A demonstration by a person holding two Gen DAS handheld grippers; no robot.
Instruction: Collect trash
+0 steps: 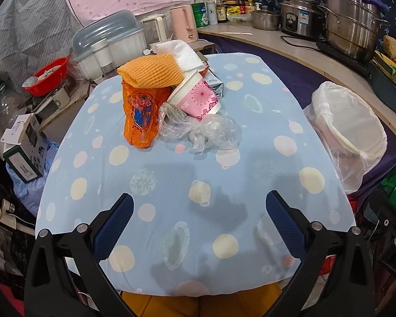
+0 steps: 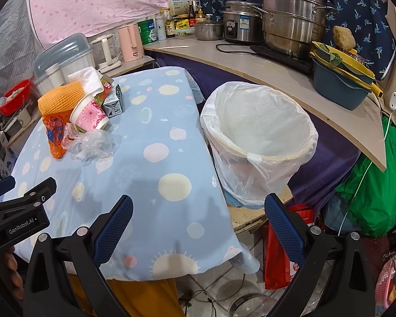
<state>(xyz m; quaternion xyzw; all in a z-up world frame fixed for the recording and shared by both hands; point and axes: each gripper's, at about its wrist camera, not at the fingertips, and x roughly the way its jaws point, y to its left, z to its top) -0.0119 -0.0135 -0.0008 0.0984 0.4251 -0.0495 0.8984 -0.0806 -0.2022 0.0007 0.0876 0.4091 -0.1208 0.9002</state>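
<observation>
Both tongs, left (image 1: 199,208) and right (image 2: 198,208), stood open, empty. Trash pile (image 1: 171,103) lay at table's (image 1: 250,185) 12 o'clock; bin (image 2: 261,132) at 3. Clear bag (image 1: 211,132) looked light, slippery, possibly empty; pinch its bunched knot.

Counter: steel pots (image 2: 293,18), rice cooker (image 2: 240,23), bottles (image 2: 171,26).
Left: pink kettle (image 1: 183,22), dish rack (image 1: 108,42), red bowl (image 1: 48,75).

Both the left gripper (image 1: 199,211) and the right gripper (image 2: 198,211) show black angular plastic arms dotted with round silver screws, fingers faced in dark blue textured pads (image 2: 113,227), with white "GenRobot.AI" lettering on the left one's side.
</observation>
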